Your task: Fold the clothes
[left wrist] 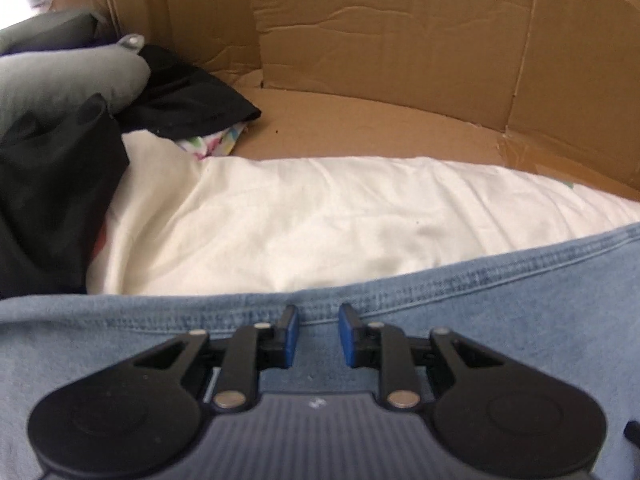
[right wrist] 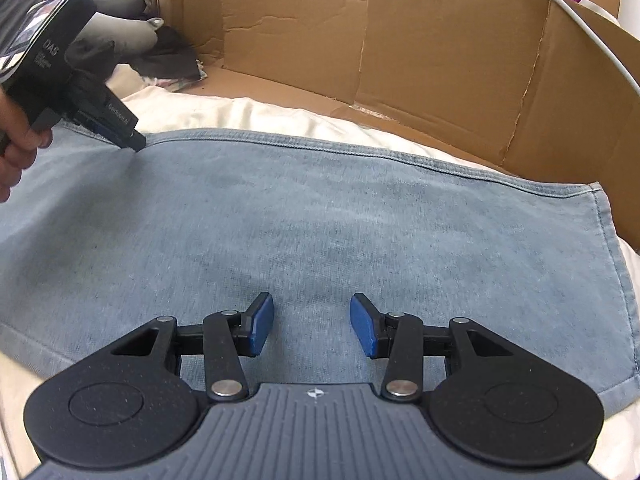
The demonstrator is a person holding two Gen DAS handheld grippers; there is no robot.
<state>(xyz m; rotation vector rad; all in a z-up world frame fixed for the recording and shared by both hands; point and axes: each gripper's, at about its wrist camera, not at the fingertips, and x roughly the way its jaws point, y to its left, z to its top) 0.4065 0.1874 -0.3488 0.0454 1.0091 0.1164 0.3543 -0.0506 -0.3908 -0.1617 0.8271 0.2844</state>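
Denim garment point(right wrist: 320, 220) lies flat across the middle of the right-wrist frame, long axis running left to right over a white sheet point(left wrist: 320, 220). Left tongs point(left wrist: 319, 334) — jaws apart, empty — sit at its far hem; right tongs point(right wrist: 311, 326), also parted, hover mid-cloth. Cardboard walls point(right wrist: 440, 60) stand behind.

A creased brown cardboard wall point(right wrist: 420, 60) stands behind the work surface, with a cardboard floor panel point(left wrist: 360, 128) at its base. A white sheet point(left wrist: 300, 220) covers the surface in front of the panel. A white cable point(right wrist: 592, 28) runs across the cardboard wall's upper right.
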